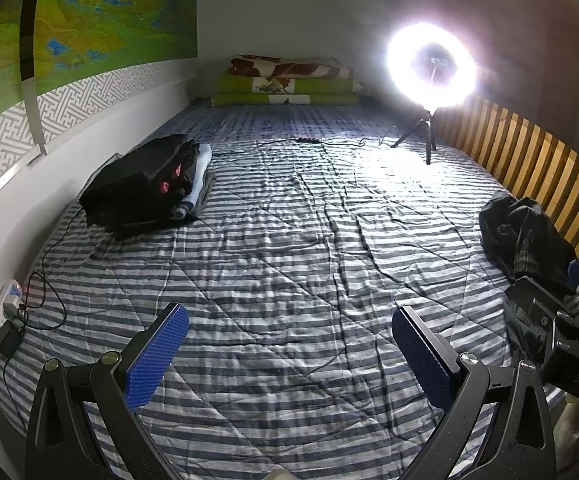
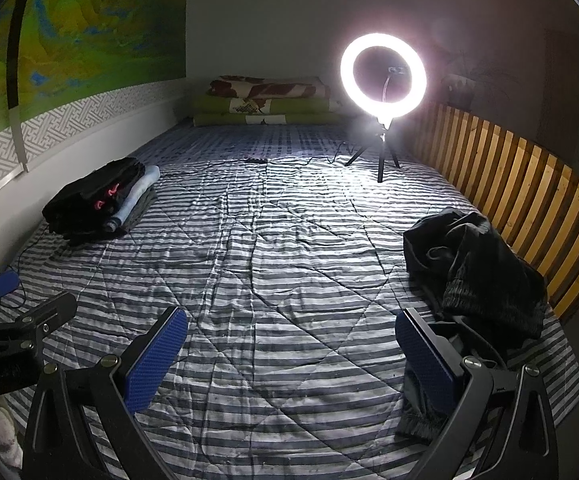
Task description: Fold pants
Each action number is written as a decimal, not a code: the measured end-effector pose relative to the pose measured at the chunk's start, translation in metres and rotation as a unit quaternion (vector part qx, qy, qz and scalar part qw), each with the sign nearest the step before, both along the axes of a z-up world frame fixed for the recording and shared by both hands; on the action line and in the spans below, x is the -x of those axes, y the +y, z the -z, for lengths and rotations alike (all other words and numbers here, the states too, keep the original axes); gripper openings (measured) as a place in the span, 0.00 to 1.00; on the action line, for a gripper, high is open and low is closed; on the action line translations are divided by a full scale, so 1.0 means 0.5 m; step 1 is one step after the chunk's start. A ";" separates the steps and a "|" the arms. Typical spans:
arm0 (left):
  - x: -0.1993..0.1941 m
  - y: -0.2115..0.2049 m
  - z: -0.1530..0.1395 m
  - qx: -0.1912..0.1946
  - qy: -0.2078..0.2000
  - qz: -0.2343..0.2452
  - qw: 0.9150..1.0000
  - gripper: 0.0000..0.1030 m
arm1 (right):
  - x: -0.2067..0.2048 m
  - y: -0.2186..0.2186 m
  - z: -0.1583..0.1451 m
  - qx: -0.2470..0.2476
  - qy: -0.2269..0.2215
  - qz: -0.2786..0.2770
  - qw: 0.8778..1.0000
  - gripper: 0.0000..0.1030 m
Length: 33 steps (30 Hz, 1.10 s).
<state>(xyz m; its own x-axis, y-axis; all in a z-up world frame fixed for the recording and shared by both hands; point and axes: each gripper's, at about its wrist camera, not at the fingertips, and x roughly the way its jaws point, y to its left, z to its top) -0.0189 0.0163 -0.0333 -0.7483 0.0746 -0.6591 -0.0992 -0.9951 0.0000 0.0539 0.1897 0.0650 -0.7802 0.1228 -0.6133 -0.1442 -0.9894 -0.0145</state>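
Note:
A crumpled pair of black pants (image 2: 473, 268) lies in a heap on the striped bed cover by the wooden slat rail, at the right; the left wrist view shows the same pants (image 1: 525, 236) at its right edge. My right gripper (image 2: 289, 356) hovers open over the cover, its right finger just beside the heap's near end. My left gripper (image 1: 289, 356) is open too, over bare cover, with nothing between its blue pads. Each camera catches the other gripper at its edge.
A stack of folded clothes (image 1: 149, 184) sits at the left by the wall. A lit ring light on a tripod (image 2: 381, 80) stands at the back right, its cable running across the bed. Folded blankets (image 1: 289, 80) lie at the head. A power strip (image 1: 7, 304) rests at the left edge.

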 end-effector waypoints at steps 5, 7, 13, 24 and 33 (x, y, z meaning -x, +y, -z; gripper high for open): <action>-0.001 0.000 0.000 -0.001 0.002 -0.001 1.000 1.00 | 0.001 0.001 0.000 0.000 0.000 0.000 1.000 0.99; -0.001 -0.001 -0.001 -0.001 0.002 -0.002 1.000 1.00 | 0.000 -0.001 0.000 -0.001 0.001 -0.001 1.000 0.99; -0.001 -0.002 -0.001 -0.001 0.002 -0.001 1.000 1.00 | -0.001 -0.003 0.000 -0.003 0.001 -0.002 1.000 0.99; -0.002 -0.004 -0.001 0.000 0.002 -0.001 1.000 1.00 | -0.003 -0.006 0.001 -0.004 0.002 -0.004 1.000 0.99; 0.000 -0.002 -0.002 0.002 0.002 -0.001 1.000 1.00 | -0.003 -0.005 0.002 -0.004 0.001 -0.003 1.000 0.99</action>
<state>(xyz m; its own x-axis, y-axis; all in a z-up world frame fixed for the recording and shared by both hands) -0.0188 0.0153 -0.0323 -0.7514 0.0716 -0.6560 -0.0981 -0.9952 0.0037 0.0553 0.1872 0.0640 -0.7824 0.1225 -0.6106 -0.1385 -0.9901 -0.0212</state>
